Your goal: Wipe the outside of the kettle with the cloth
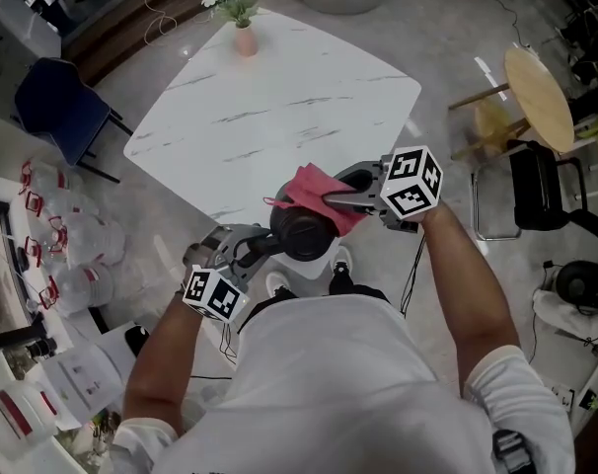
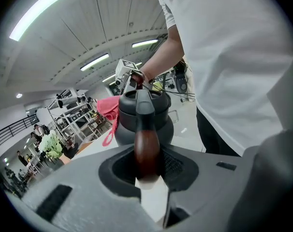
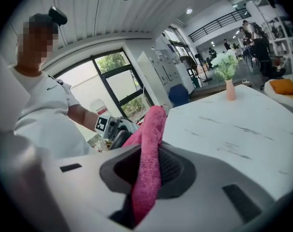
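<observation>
Kettle [image 1: 304, 233] hangs at the near corner of the bench [image 1: 279, 107], right in front of the person, and looks lifted clear. Left tongs [image 1: 258, 248] pinch its brown handle [image 2: 147, 146]. Right tongs [image 1: 343, 197] pinch the pink cloth [image 1: 314, 191] against its far right side. Danger now: that handle looks smooth and the grip is narrow, so a hard sideways rub could twist the kettle round or slip it free, with floor below. Cloth is held by one fold, and drag could pull it out.
</observation>
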Demonstrator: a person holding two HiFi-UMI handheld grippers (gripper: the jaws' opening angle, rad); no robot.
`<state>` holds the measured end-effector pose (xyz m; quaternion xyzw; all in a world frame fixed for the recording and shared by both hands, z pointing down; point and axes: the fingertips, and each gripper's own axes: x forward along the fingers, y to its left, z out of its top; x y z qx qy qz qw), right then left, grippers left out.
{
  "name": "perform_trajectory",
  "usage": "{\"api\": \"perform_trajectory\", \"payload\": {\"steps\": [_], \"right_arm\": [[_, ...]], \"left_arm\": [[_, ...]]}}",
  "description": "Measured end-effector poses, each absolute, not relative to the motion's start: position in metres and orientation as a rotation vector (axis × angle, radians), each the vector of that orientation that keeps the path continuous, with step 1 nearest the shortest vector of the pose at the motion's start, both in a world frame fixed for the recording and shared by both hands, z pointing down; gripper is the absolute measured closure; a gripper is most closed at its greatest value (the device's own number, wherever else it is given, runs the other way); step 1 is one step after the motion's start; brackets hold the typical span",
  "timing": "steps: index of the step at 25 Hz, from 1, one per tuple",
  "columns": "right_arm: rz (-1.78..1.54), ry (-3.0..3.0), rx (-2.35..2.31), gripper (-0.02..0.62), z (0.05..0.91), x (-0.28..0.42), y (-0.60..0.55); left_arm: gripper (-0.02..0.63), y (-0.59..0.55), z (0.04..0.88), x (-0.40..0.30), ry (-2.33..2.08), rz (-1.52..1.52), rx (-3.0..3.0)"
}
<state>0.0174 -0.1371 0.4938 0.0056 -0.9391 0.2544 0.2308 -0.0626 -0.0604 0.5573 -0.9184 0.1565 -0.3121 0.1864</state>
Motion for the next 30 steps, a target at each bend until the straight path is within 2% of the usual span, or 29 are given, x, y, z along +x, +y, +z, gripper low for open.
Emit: {"api": "perform_trajectory", "payload": {"steps": [14, 30], "right_arm": [[0.51, -2.496, 0.266, 0.535, 0.547, 0.025, -0.177], [0.661, -2.329, 0.539, 0.537, 0.646, 0.042, -0.213]], "left_arm": [[0.515, -0.061, 0.556, -0.057, 0.398, -0.906, -2.556], [0.512, -0.071, 0.553, -0.057, 0.396, -0.938, -2.592]]}}
